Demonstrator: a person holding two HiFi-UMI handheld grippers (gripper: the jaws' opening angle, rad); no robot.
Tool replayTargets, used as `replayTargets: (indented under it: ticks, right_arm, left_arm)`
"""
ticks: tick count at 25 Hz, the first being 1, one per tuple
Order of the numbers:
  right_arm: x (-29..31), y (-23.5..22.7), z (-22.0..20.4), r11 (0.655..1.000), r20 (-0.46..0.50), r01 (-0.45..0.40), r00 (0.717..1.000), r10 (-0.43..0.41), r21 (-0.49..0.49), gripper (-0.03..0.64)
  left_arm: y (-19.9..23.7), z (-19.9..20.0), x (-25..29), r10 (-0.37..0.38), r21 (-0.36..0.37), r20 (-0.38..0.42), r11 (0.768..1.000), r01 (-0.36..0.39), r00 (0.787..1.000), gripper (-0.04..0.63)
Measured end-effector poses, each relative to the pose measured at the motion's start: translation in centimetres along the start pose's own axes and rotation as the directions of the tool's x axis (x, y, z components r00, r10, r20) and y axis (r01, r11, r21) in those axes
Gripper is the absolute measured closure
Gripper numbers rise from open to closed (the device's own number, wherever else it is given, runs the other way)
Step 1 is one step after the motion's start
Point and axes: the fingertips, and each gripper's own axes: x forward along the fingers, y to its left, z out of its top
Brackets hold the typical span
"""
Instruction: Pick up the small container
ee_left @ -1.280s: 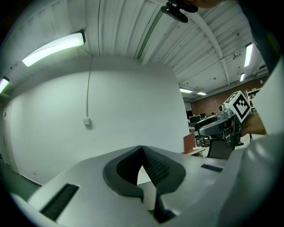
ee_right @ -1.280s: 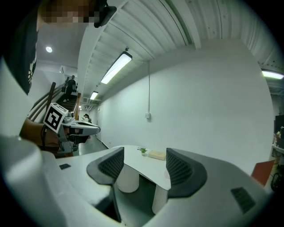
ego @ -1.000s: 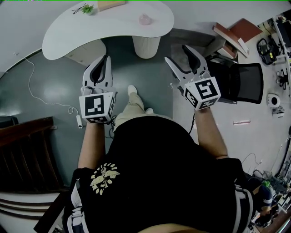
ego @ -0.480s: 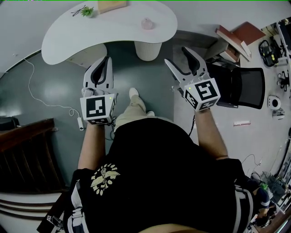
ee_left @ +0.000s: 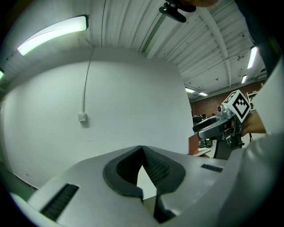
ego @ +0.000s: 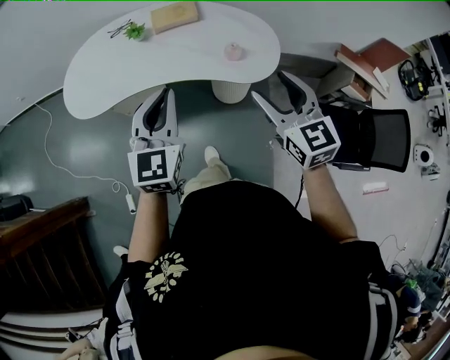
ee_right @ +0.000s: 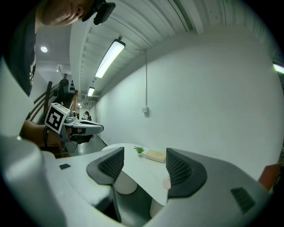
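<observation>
At the far left edge of the white kidney-shaped surface (ego: 176,60) we see a small green potted plant (ego: 135,31). Our left gripper (ego: 164,93) hangs in the air on the near side of the surface, over the grey-green floor (ego: 77,140). Its dark ribbed fingers (ee_left: 156,167) are pressed together at the tips with nothing between them. Right of the plant, at the far edge, lies a tan rectangular block (ego: 174,15). The small pink container (ego: 233,51) stands alone toward the right end of the surface, above the white ribbed pedestal (ego: 230,91) and well apart from both grippers. Our right gripper (ego: 269,84) is raised just off the right end, pointing along the surface. Its fingers (ee_right: 111,165) are spread wide and empty, and the container shows as a faint pink spot beyond the right-hand finger. Further right a black office chair (ego: 380,137) stands on the pale floor
</observation>
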Motion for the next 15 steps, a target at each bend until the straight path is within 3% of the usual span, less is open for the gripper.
replayTargets:
  ticks: [15]
  right_arm:
    - [11.2, -0.8, 3.5, 0.999, -0.025, 0.040, 0.999, -0.040, -0.014, 0.333]
  left_arm:
    - [7.6, -0.1, 8.2, -0.099, -0.011, 0.045, 0.995, 0.100, 0.994, 0.574]
